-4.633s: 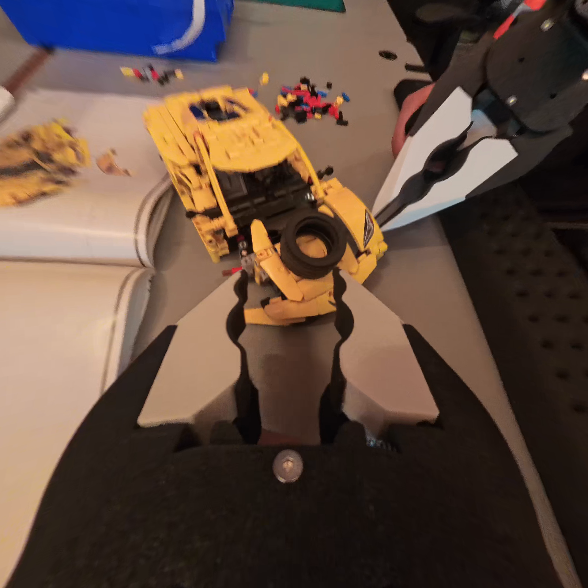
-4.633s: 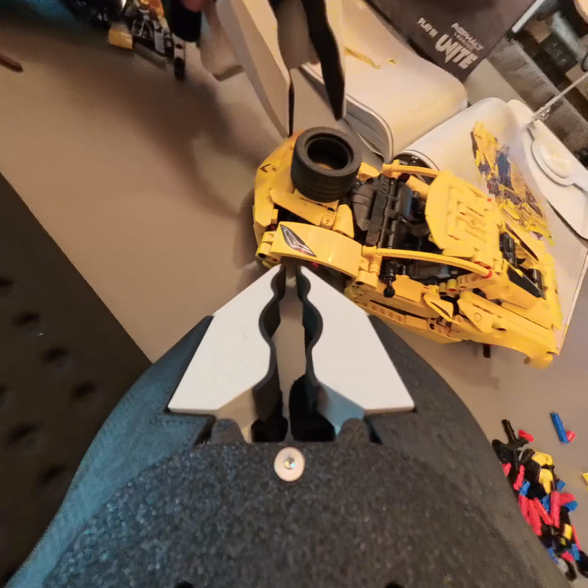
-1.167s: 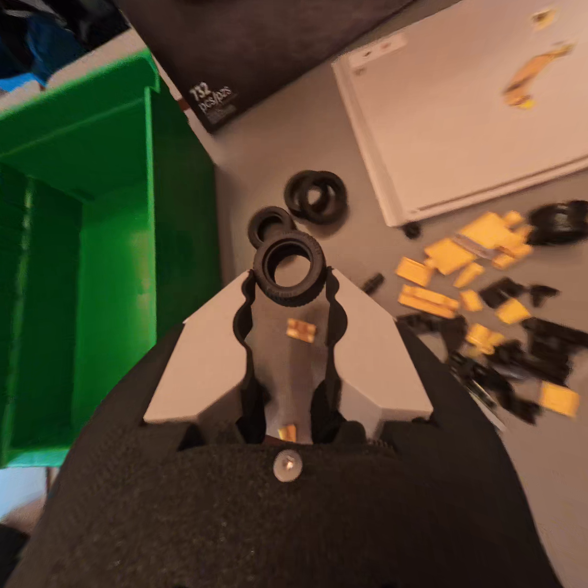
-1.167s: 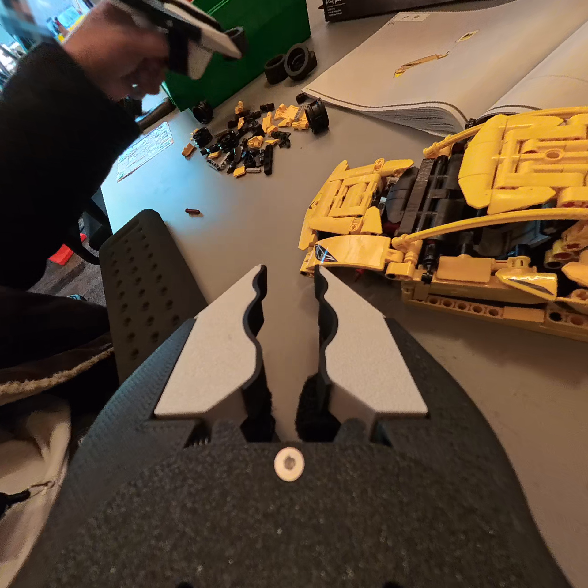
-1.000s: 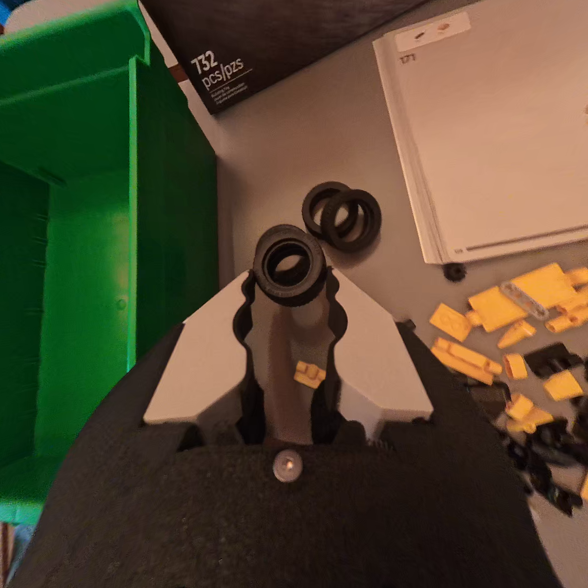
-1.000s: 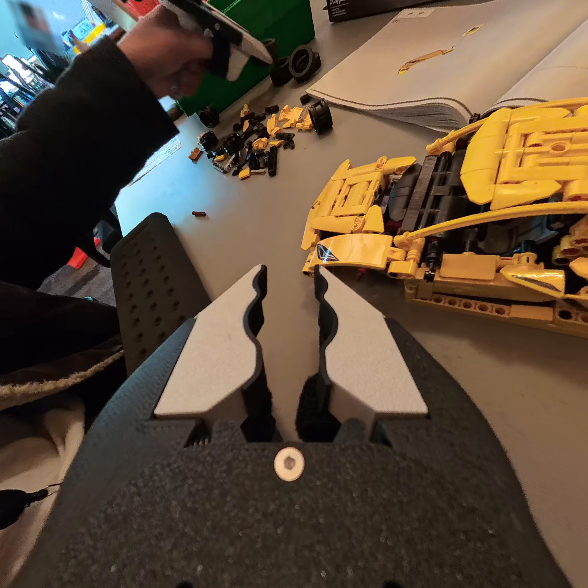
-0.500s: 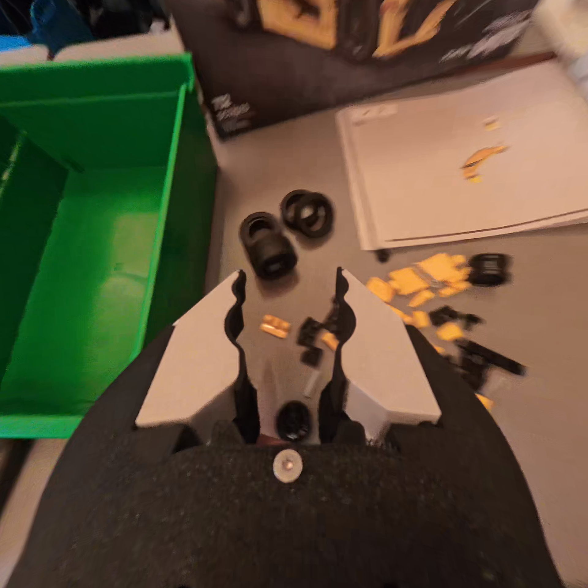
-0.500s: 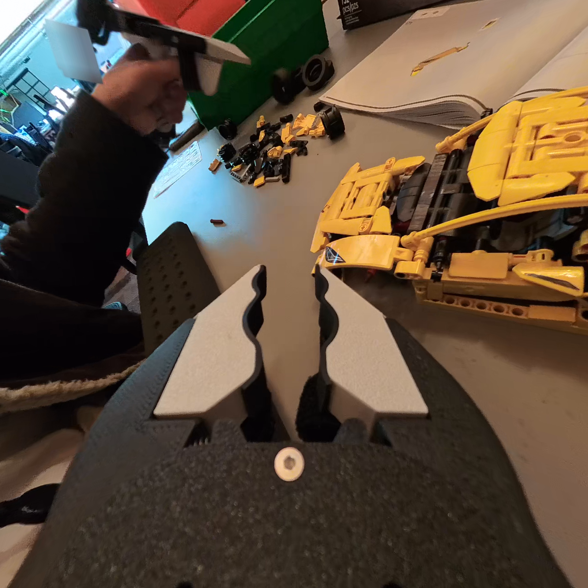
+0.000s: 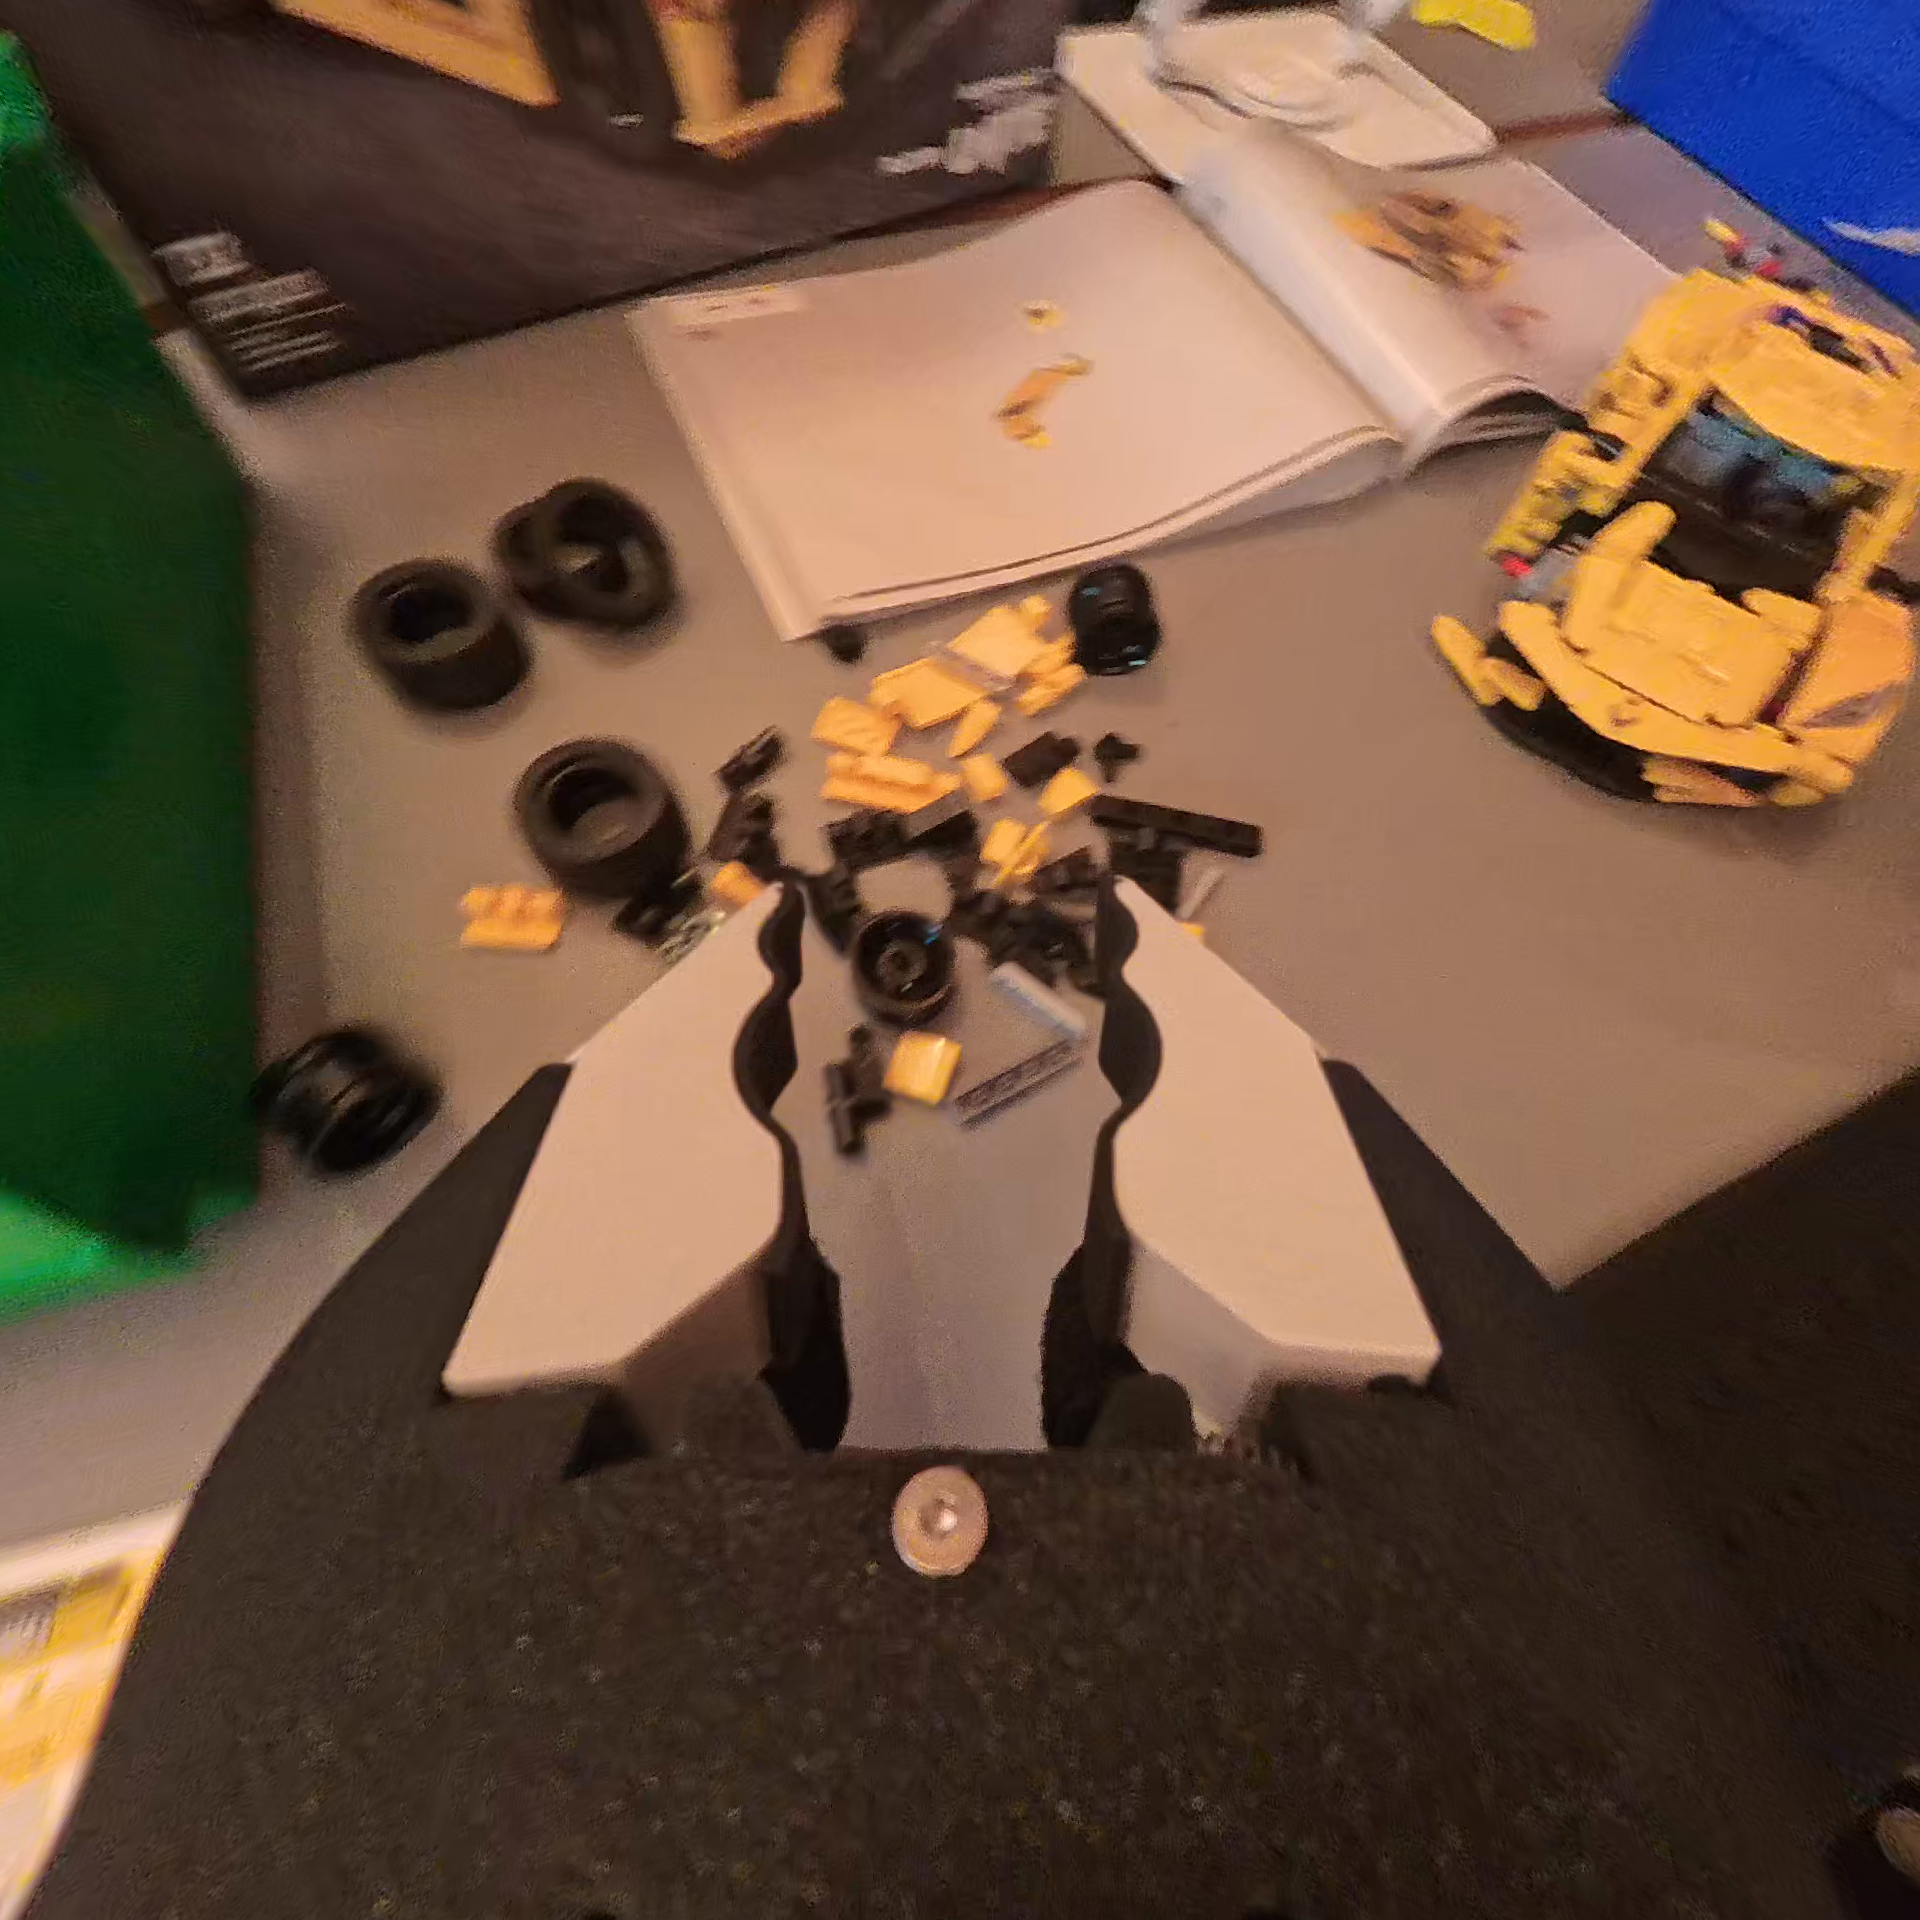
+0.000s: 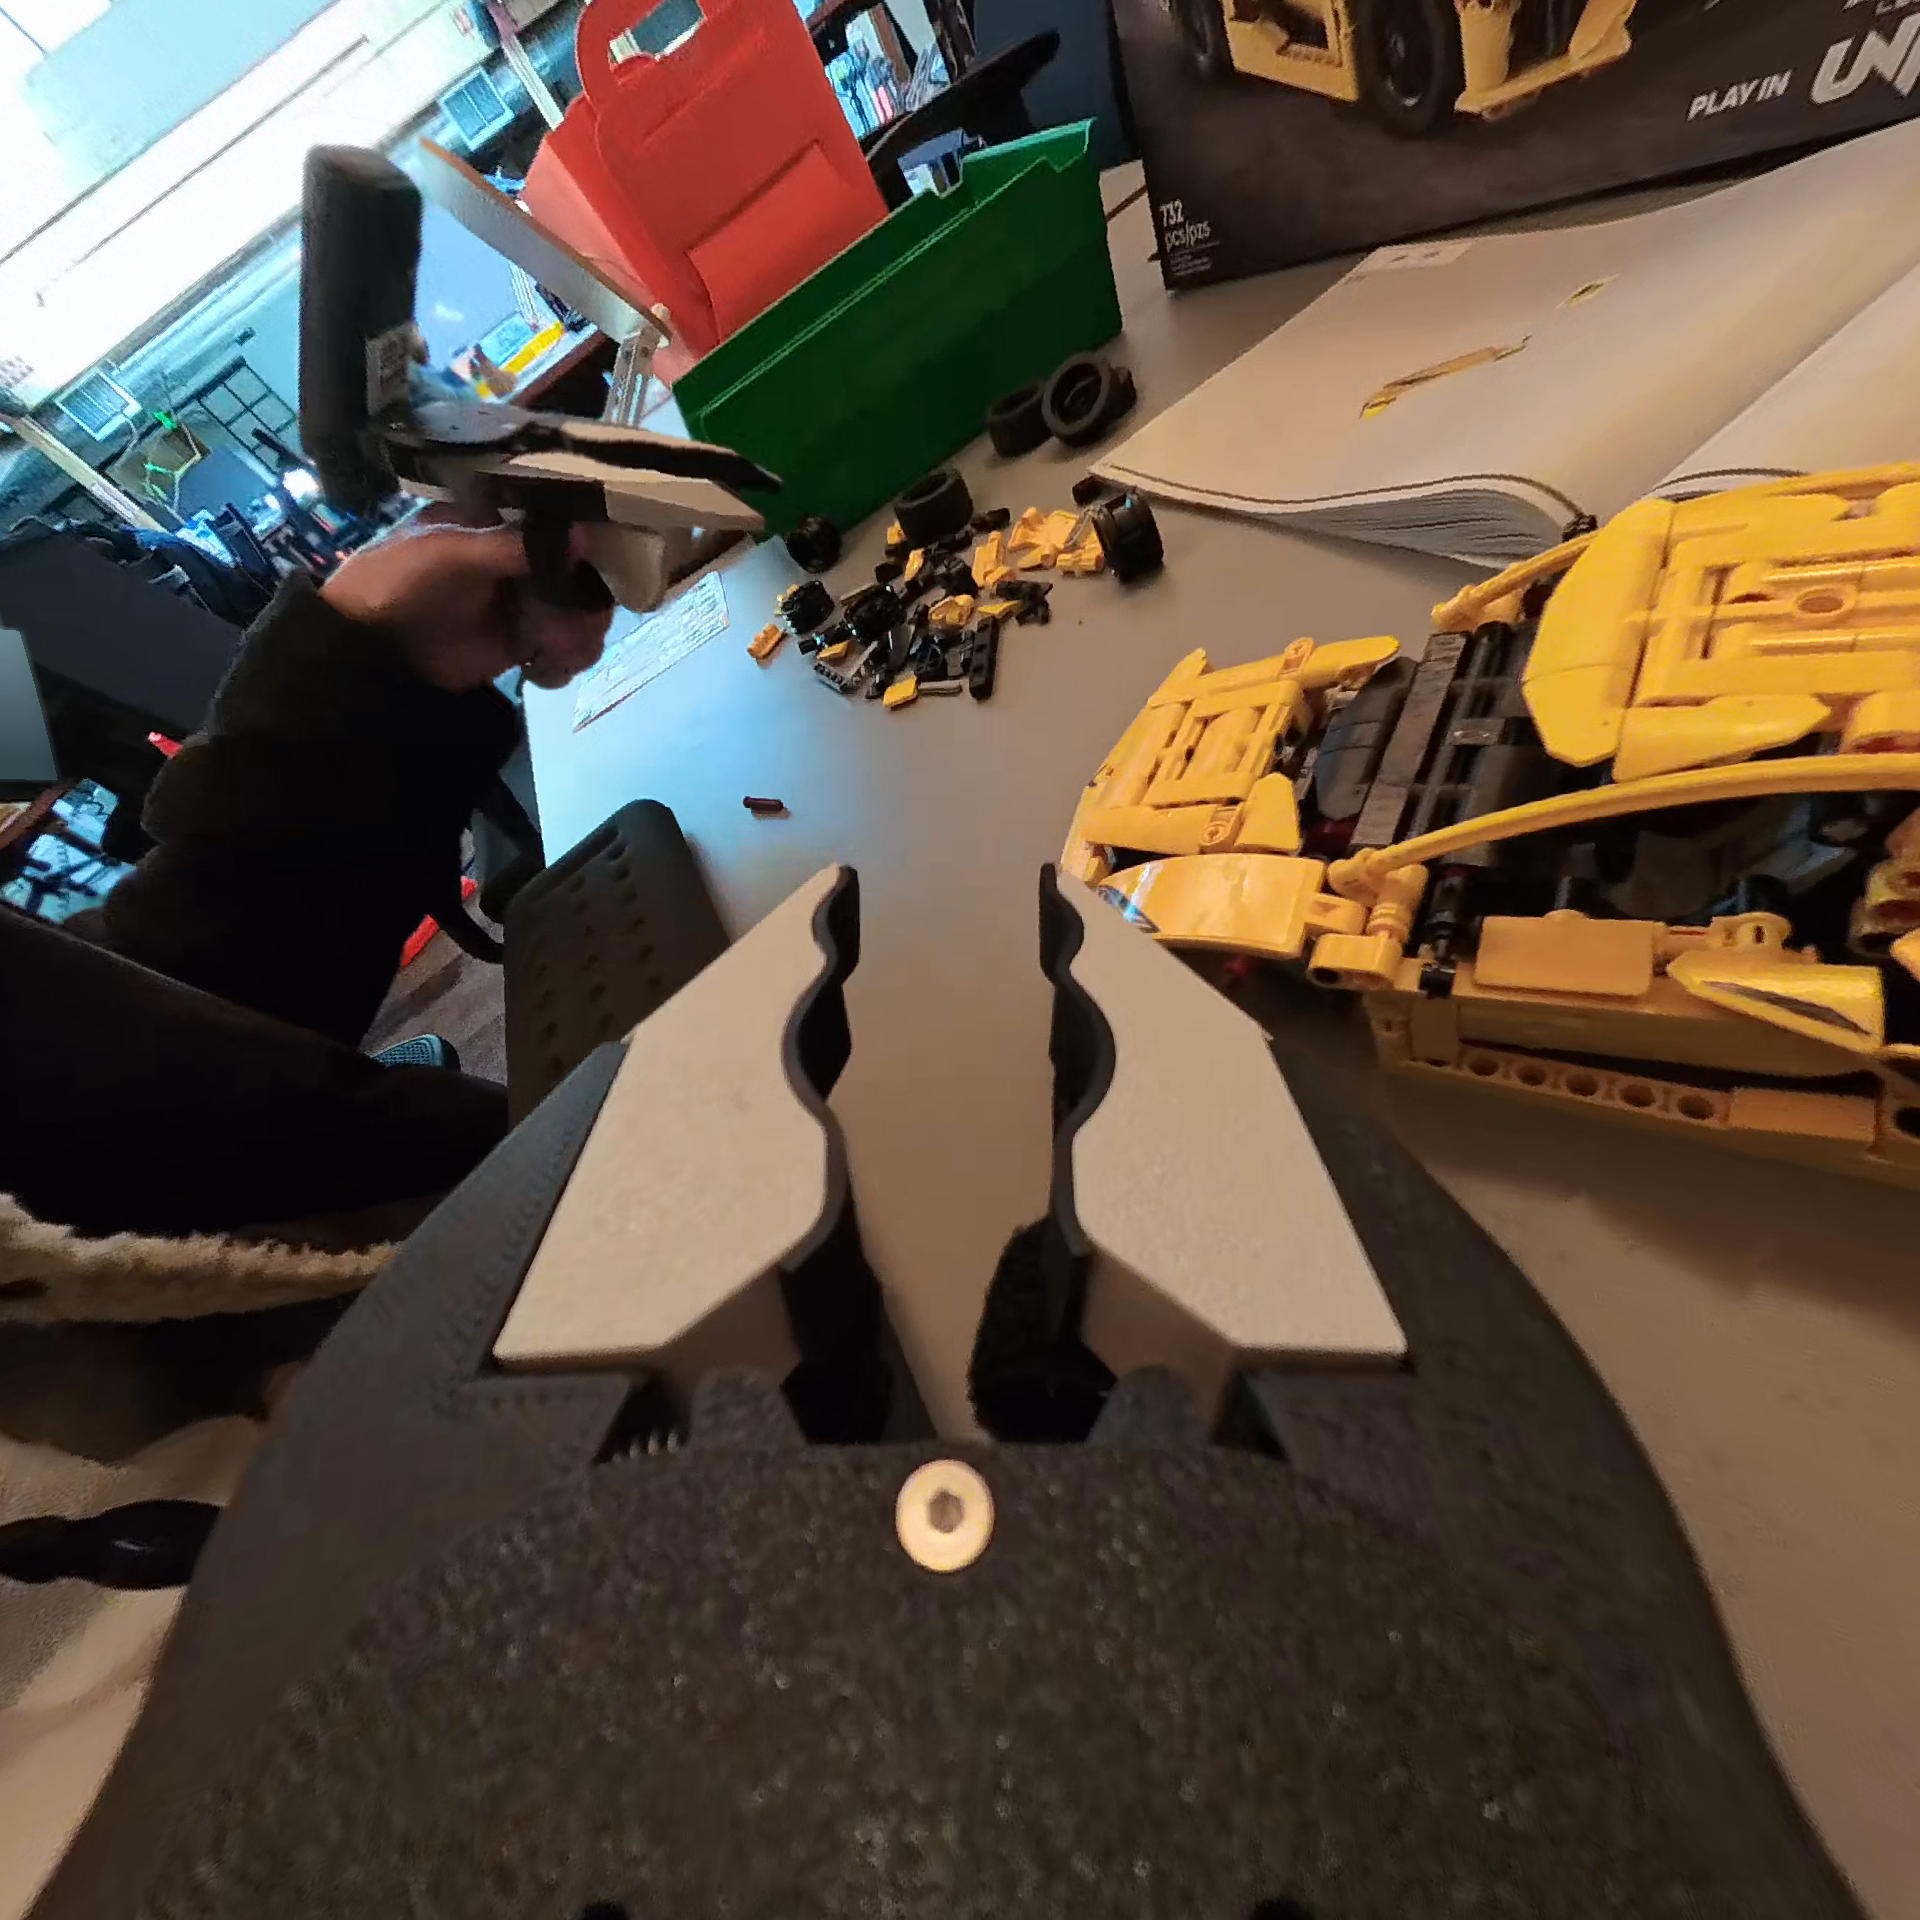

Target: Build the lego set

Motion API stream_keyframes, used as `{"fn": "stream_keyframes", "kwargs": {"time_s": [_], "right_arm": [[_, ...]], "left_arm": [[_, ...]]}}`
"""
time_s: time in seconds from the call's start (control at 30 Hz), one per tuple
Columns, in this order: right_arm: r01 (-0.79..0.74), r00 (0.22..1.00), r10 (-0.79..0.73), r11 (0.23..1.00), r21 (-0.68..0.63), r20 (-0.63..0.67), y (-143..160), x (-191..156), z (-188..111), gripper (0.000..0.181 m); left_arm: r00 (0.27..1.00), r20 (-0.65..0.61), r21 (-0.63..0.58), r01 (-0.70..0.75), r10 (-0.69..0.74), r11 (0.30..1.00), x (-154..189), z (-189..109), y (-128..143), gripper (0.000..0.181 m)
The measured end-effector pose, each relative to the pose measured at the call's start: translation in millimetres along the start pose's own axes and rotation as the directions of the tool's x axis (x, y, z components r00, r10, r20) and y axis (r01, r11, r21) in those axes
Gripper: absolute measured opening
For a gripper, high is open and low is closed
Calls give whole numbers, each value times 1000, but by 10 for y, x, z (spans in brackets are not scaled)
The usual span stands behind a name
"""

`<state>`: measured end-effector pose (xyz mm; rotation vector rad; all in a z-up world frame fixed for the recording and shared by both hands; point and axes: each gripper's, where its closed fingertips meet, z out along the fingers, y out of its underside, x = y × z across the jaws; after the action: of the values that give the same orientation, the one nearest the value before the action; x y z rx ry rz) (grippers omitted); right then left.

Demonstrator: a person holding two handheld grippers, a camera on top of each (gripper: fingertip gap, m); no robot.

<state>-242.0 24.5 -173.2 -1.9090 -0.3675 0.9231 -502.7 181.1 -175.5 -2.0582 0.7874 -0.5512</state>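
the yellow car lay on the grey table, part-built, its nose just beside my right gripper and the open manual behind it. in the left view the car sat well off to the right. the loose parts lay in a heap of yellow and black pieces between the manual and my left gripper. four black tyres lay near the heap: a pair leaning together, one beside them, one at the heap's edge, and another close to the green bin. a small black wheel hub, or so it looked through the blur, showed between my left fingertips, down on the table.

my left jaws stood wide apart and held nothing; from the right view that gripper hung in the air above the table's edge, in a hand with a dark sleeve. my right jaws were parted too, empty, low over bare table. the dark set box stood behind the manual, and a red carton stood in the bin.
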Motion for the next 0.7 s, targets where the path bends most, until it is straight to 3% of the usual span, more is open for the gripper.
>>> {"fn": "stream_keyframes", "kwargs": {"time_s": [0.1, 0.2, 0.3, 0.47, 0.53, 0.6, 0.7], "right_arm": [[27, 1000, -28, 998, -54, -13, 74, -12, 62, 33], [75, 996, -80, 993, -95, -47, 130, -10, 102, 32], [95, 993, -101, 990, -106, -58, 145, -12, 112, 31], [66, 997, -68, 996, -62, -47, 90, -11, 62, 31], [53, 998, -55, 997, -48, -39, 72, -11, 49, 31], [43, 998, -44, 998, -51, -33, 75, -8, 52, 31], [42, 999, -44, 997, -62, -24, 91, -21, 63, 31]], "left_arm": [[996, 24, 44, 82, -84, 996, -158, -159, 140, 56], [993, 116, 30, 24, -27, 999, -332, -132, 122, 56], [979, 199, -61, -27, 39, 998, -614, 148, 45, 57], [977, 206, -225, 95, -48, 970, -972, 685, 133, 57], [976, 205, -273, 132, -76, 953, -1006, 783, 218, 57], [973, 228, -296, 113, -45, 949, -1037, 815, 245, 45], [953, 303, -252, 88, -8, 964, -1172, 807, 64, 44]]}}
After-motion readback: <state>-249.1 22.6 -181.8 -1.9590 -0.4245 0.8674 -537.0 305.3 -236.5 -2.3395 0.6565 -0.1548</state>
